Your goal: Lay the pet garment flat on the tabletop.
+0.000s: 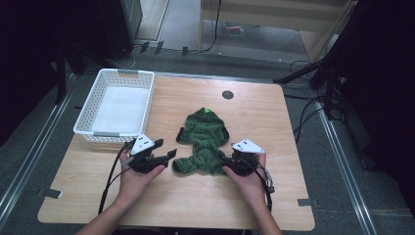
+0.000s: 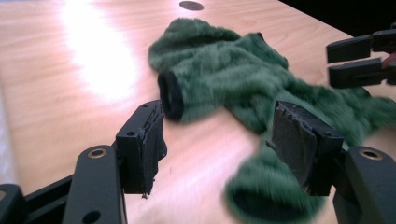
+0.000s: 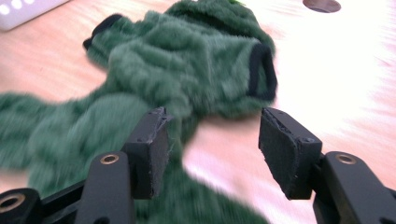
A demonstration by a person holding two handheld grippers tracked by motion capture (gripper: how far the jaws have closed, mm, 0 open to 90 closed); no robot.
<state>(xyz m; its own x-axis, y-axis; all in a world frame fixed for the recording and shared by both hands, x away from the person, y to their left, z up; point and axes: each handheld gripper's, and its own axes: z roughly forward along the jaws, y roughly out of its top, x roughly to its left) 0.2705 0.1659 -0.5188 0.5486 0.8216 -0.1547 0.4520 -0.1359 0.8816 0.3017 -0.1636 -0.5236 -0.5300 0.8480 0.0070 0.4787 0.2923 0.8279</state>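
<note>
Wooden table (image 1: 274, 196) with a green fleece garment (image 1: 203, 139) lying flat in its middle, no readable writing.
Left gripper (image 1: 169, 155) and right gripper (image 1: 224, 161) flank the garment's near end — jaws apart, clamping nothing — white basket (image 1: 87, 110) at far left.

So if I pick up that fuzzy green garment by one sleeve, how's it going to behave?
The fuzzy green garment lies crumpled and bunched on the table, so it will probably hang limp and unfold. Its plush pile suggests it grips well rather than slipping. It looks small and soft, likely light, and should drag rather than roll if pushed.
</note>
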